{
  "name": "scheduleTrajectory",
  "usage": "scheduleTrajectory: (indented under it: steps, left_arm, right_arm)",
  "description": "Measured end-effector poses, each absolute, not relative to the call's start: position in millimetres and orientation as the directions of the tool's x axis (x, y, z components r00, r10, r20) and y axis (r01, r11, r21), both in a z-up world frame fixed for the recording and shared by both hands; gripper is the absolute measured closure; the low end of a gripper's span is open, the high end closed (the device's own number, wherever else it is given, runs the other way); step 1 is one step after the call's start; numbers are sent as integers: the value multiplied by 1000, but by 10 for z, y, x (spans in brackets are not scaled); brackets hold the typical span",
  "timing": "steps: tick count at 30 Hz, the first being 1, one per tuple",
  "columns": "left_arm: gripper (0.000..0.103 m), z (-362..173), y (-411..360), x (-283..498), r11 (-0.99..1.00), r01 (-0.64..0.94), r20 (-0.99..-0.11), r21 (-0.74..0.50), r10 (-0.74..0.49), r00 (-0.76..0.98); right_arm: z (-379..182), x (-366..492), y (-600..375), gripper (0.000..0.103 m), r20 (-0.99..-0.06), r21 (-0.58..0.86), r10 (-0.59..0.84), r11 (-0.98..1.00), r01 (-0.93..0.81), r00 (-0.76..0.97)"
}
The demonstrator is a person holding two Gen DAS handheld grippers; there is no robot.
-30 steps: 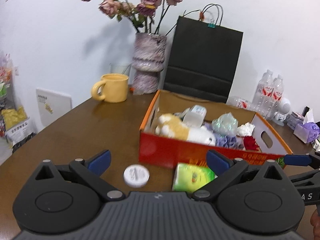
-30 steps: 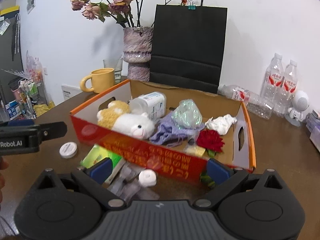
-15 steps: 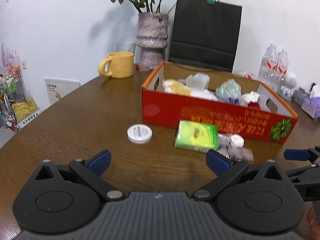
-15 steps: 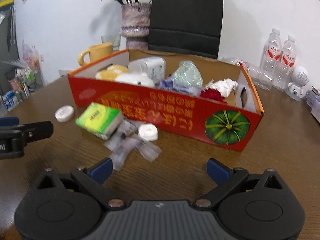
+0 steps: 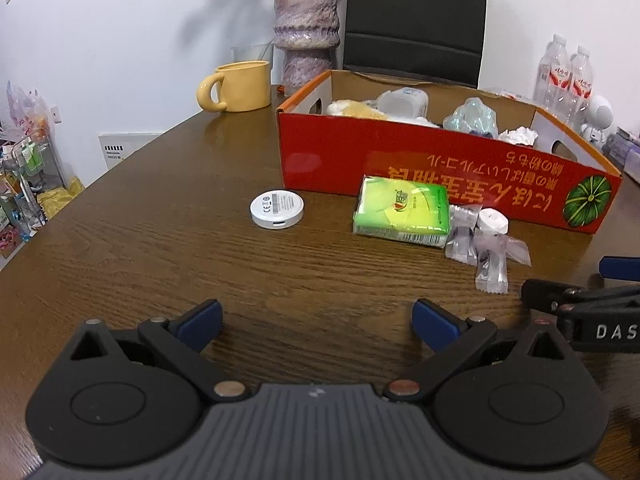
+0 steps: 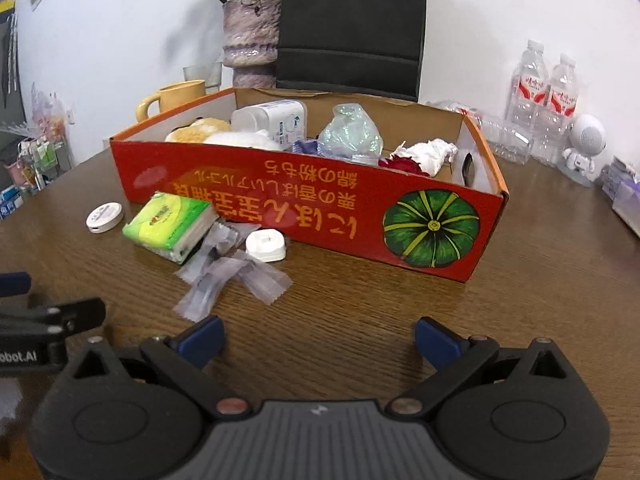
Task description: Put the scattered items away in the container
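While both grippers have drawn back and dropped low toward the table [image 5: 168, 240] over the last second, the box [image 5: 420, 168] has gone from filling the near view to sitting farther off, with the loose items now in plain sight in front of it. The left gripper [image 5: 316, 322] is spread wide and holds nothing; the right gripper [image 6: 318, 338] is likewise wide open and empty. Neither touches anything.

Four things lie outside the box, all by its front wall. A white disc [image 5: 277, 208] sits apart, off the box's left front corner. A green tissue pack [image 5: 402, 210] lies just before the front wall, near its middle. Clear wrappers [image 6: 232, 272] sprawl beside the pack on its right, touching it, and a small white cap [image 6: 266, 246] rests among them, close to the wall. Inside the box are a plush toy [image 6: 216, 134], a white bottle [image 6: 276, 120], a crumpled shiny bag [image 6: 352, 132], a tissue wad and a red flower.

Judging by this, the retreat looks like a reset between picks rather than a finish: the task is well along, yet four pieces remain. The wrappers are nearest the right gripper, the disc nearest the left; thin film and a flat disc may both slip from the pads.
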State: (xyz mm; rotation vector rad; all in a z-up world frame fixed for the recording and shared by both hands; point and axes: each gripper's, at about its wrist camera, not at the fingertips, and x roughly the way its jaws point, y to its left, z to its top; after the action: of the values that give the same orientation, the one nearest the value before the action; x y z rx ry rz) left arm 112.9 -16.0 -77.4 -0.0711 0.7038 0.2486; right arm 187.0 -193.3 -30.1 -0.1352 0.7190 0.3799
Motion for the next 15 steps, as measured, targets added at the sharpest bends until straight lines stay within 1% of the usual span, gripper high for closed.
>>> scheduleTrajectory:
  steps: [15]
  left_arm:
    - [0,-798,-164,1153,967,-255,-643,9,201,739]
  right_arm:
    - [-334,1843,-1963,0,-648,20,306,922,-386,698]
